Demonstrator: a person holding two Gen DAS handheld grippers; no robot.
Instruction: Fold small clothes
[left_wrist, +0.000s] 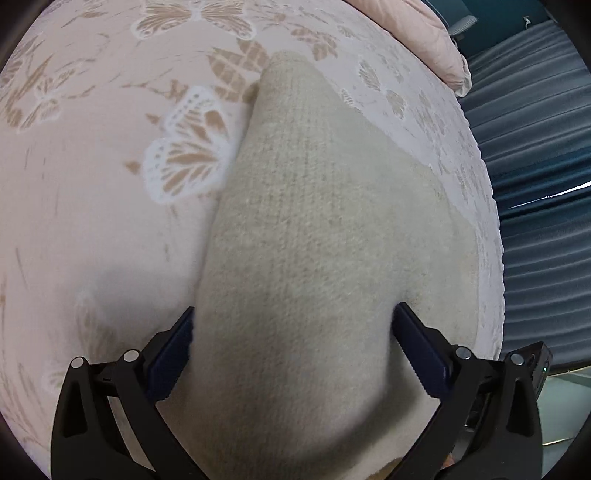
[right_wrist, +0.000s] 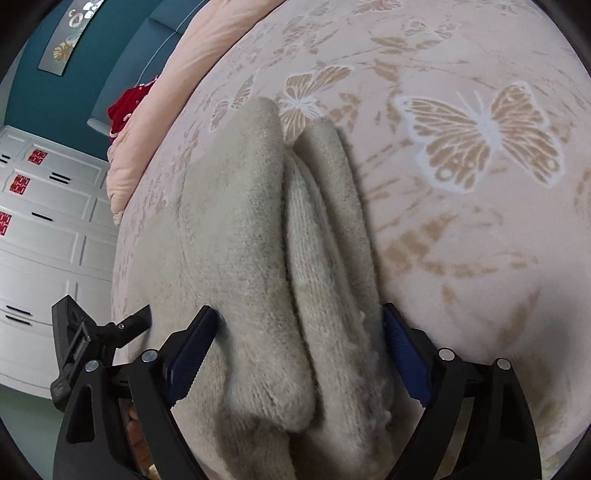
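Beige knit (left_wrist: 314, 240) spread on the butterfly-print bedspread (left_wrist: 92, 221), filling the space between both sets of fingers. Left gripper (left_wrist: 291, 347) wide, fabric bulging between its blue pads (left_wrist: 173, 354); whether pinched, cannot tell. Right gripper (right_wrist: 299, 350) also wide, straddling thick stacked folds of the knit (right_wrist: 258, 240); grip likewise unclear. Beyond the knit, a pink quilt (right_wrist: 184, 74) at the bedspread's edge, something red (right_wrist: 123, 109) beside it. White drawers (right_wrist: 48, 221) off past the bedspread.
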